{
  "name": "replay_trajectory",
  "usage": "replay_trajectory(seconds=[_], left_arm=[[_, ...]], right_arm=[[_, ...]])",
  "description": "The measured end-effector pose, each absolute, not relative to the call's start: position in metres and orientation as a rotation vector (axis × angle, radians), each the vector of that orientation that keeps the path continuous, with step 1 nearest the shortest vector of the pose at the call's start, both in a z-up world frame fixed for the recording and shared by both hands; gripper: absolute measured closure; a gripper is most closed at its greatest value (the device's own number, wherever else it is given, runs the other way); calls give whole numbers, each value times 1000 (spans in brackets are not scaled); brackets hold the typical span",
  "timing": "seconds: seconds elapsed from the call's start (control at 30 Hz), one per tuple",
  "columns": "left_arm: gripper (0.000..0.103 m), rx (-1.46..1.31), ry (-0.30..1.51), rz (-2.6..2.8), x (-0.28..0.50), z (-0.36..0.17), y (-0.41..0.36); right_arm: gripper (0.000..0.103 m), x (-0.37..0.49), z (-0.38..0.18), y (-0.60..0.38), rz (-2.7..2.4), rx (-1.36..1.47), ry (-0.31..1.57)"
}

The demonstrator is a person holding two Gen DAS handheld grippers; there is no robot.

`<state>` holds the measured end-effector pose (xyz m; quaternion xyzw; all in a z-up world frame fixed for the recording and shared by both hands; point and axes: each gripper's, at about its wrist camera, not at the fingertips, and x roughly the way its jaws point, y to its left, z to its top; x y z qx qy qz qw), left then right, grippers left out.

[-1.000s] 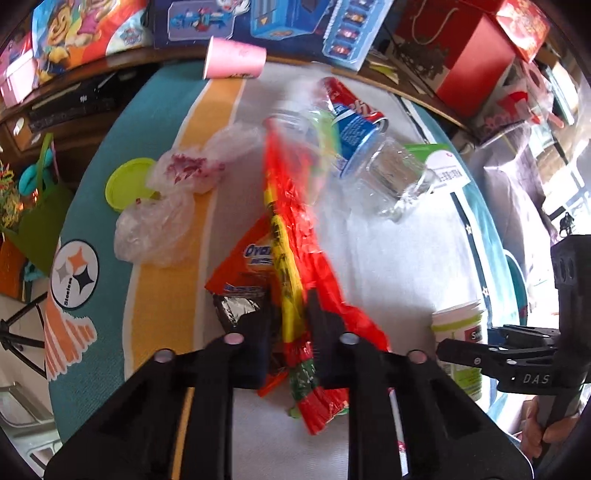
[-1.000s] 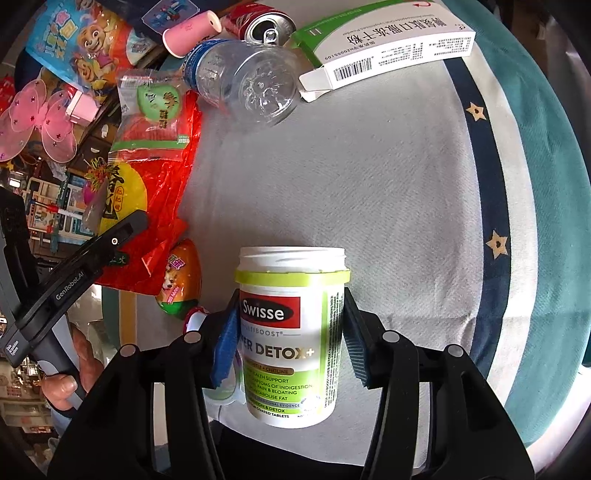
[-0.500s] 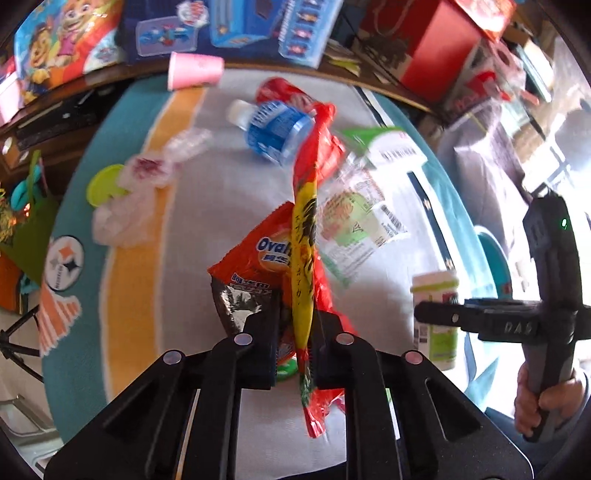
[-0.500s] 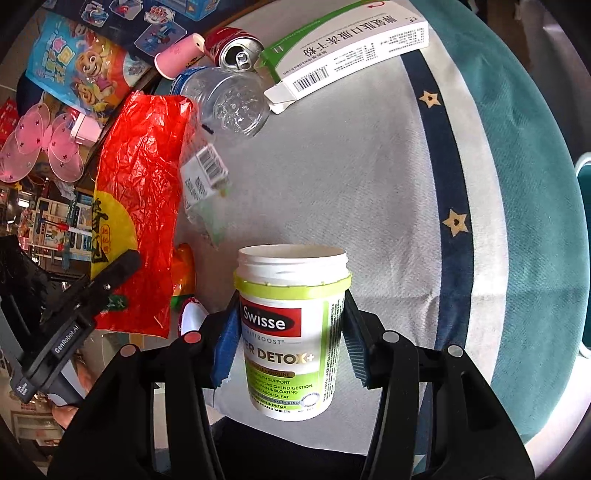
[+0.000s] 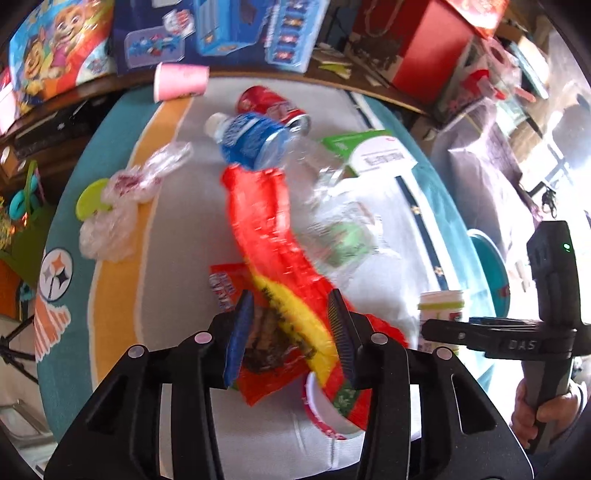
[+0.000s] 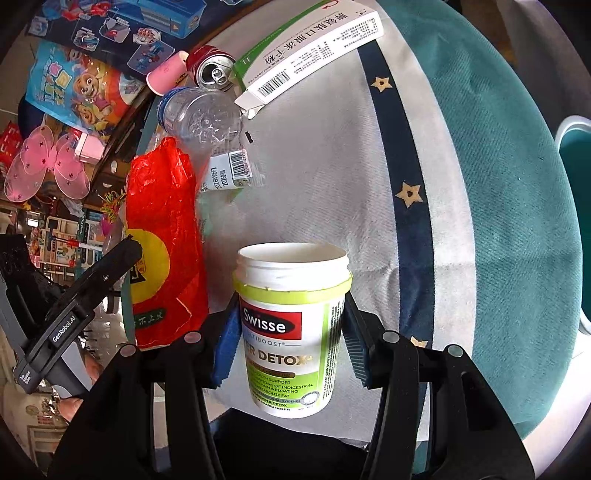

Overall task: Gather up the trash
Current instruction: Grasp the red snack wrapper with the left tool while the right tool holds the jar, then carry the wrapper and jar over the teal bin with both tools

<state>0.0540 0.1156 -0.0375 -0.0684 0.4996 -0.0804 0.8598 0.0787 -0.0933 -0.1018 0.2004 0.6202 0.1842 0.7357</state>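
A red and yellow plastic wrapper (image 5: 273,240) hangs blurred between the spread jaws of my left gripper (image 5: 291,332); the jaws stand apart and no longer pinch it. It also shows in the right wrist view (image 6: 162,236). A clear wrapper with a green label (image 5: 343,236) is beside it. My right gripper (image 6: 291,343) is shut on a white and green Swisse bottle (image 6: 291,332), upright above the cloth. The bottle and right gripper also appear in the left wrist view (image 5: 439,310).
On the tablecloth (image 6: 461,184) lie a blue-labelled bottle (image 5: 255,140), a red can (image 5: 269,103), a green-white carton (image 6: 310,51), a pink cup (image 5: 181,79), crumpled clear bags (image 5: 110,221), an orange snack packet (image 5: 229,288) and a red-rimmed cup (image 5: 325,413). Toy boxes (image 5: 221,33) line the far edge.
My left gripper's jaws have opened and let go of the red wrapper, which now drops loose. My right gripper keeps hold of the Swisse bottle, lifted slightly.
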Motion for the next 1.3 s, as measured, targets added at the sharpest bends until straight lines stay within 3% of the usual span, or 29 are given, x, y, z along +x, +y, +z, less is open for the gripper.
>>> replay_trajectory(seconds=[0.3,0.33,0.37,0.4,0.47,0.87,1.3], left_arm=[[59,-144,1122,-191,64,-59,98],[63,-135,1114,-185,63,-58,96],[85,-117,1105,-182,63,-57,92],[97,-99,1102,-183,62,-55,87],[99,-68,1082,-175,59,-50,79],[100,-43,934,-204,37,23,57],[100,68,914,-488,77,49,-93]], right_arm=[[54,77,-106,-106,401,460,1361],[54,76,-107,-108,398,459,1359],[55,75,-106,-110,397,458,1351],[55,74,-103,-112,398,455,1337],[55,74,-98,-115,404,459,1315],[55,72,-69,-175,394,611,1192],[55,43,-40,-352,94,785,959]])
